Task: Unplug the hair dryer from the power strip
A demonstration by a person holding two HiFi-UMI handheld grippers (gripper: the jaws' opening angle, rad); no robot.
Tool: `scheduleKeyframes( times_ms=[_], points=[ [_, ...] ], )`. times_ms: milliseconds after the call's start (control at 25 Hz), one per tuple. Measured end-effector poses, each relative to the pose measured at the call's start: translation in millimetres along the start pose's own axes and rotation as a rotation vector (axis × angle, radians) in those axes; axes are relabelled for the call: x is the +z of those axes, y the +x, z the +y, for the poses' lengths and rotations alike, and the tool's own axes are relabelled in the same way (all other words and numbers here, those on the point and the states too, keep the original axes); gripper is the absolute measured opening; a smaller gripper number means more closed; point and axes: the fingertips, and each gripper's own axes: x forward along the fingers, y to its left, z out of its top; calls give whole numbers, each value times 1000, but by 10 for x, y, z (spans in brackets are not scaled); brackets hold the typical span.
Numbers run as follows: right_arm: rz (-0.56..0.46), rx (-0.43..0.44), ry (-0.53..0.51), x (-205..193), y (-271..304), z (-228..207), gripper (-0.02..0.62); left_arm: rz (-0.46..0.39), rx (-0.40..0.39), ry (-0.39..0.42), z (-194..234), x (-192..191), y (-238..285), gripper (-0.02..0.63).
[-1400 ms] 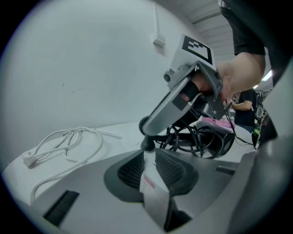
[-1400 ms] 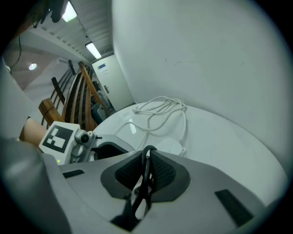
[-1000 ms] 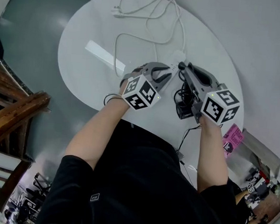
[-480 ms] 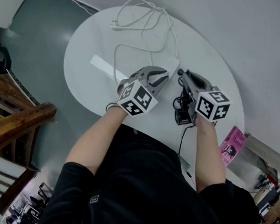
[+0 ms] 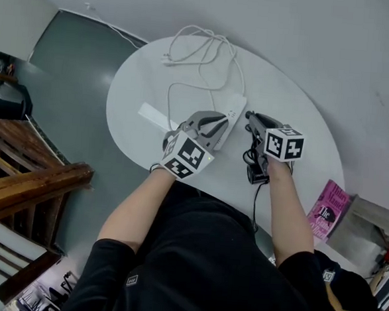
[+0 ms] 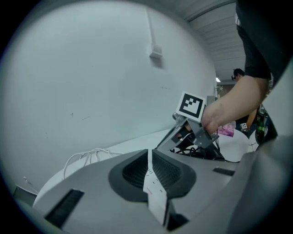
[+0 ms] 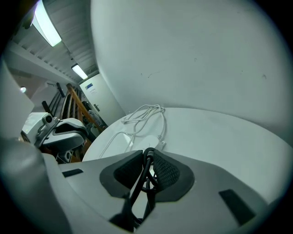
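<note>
On the round white table (image 5: 302, 132) lies a white power strip (image 5: 235, 106), its white cord (image 5: 202, 52) looped at the far side. The black hair dryer (image 5: 256, 170) rests near the front edge, under my right hand. My left gripper (image 5: 218, 123) hangs just above the strip's near end. Its jaws have just been closing and now pinch a thin white flat piece (image 6: 154, 189), seen edge on; I cannot tell what it belongs to. My right gripper (image 7: 147, 155) is shut on the dryer's black cord (image 7: 144, 178), short of the strip (image 7: 147, 140).
A pink book (image 5: 327, 207) lies beyond the table's right edge. Wooden rails (image 5: 27, 180) and a black object (image 5: 9, 99) stand on the grey floor at the left. A pale wall runs close behind the table.
The left gripper has risen and its jaws have narrowed onto the thin white piece. The right gripper has sunk a little with the black cord. The head view has swung, so the table sits lower.
</note>
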Motion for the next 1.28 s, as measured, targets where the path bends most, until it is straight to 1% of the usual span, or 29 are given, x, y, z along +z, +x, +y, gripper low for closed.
scheduleKeyframes(
  times_ms=[160, 280, 360, 440, 520, 640, 760, 840, 1000, 1160, 1280],
  points=[
    [-26, -49, 26, 46, -85, -49, 71, -39, -23, 23, 111, 97, -198, 34],
    [-77, -102, 31, 96, -253, -71, 71, -78, -24, 41, 203, 161, -335, 32],
    [-123, -138, 24, 120, -428, -52, 71, -102, -24, 32, 212, 169, -429, 31],
    [-183, -172, 18, 181, -643, 11, 71, -119, -18, 37, 221, 194, -529, 31],
    [-238, -202, 10, 254, -859, 115, 70, -134, -10, 66, 252, 254, -630, 31],
    [-300, -233, -8, 318, -1155, 341, 69, -164, -25, 77, 261, 336, -778, 29],
    [-360, -243, -25, 346, -1437, 599, 69, -181, -64, 96, 190, 413, -891, 29],
    [-395, -234, -37, 355, -1589, 764, 69, -195, -87, 111, 134, 482, -954, 29],
    [-451, -204, -75, 398, -1869, 1080, 67, -226, -118, 94, 45, 669, -1073, 25],
    [-541, -195, -131, 501, -2317, 1303, 64, -239, -126, 76, -88, 898, -1153, 23],
    [-601, -196, -159, 512, -2679, 1365, 60, -252, -105, 71, -175, 1087, -1189, 23]
  ],
)
